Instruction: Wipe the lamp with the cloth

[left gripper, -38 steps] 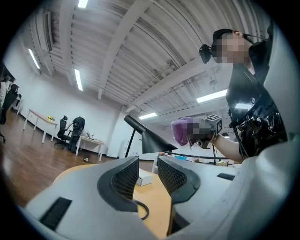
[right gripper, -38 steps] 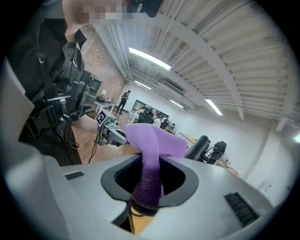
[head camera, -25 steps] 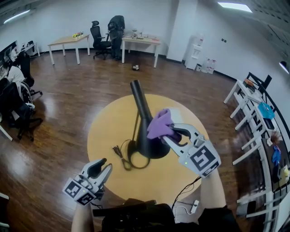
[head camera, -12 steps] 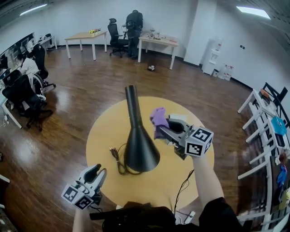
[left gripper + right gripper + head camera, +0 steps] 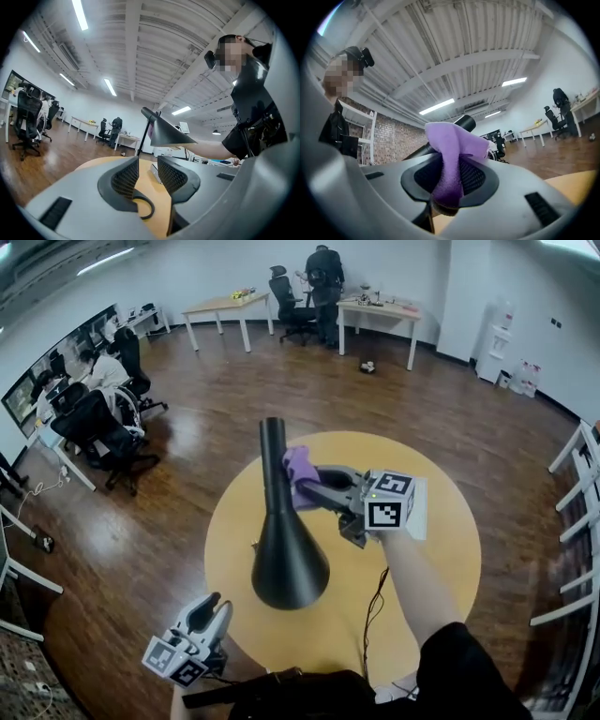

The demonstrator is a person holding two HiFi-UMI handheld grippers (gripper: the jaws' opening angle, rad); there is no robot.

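The right gripper [image 5: 317,486] has its jaws clenched on the one purple cloth [image 5: 300,468], which seems to touch the upright neck of the one black lamp [image 5: 287,554] on the worktop [image 5: 441,549], just left of these jaws. The left gripper [image 5: 210,608] is farther off, jaws apart and empty

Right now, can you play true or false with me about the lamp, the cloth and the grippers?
1. The right gripper holds the cloth. True.
2. The left gripper holds the lamp. False: it is empty and apart from the lamp.
3. The lamp is black. True.
4. The table is square. False: it is round.
5. The cloth is at the lamp's wide end. False: it is by the thin end.
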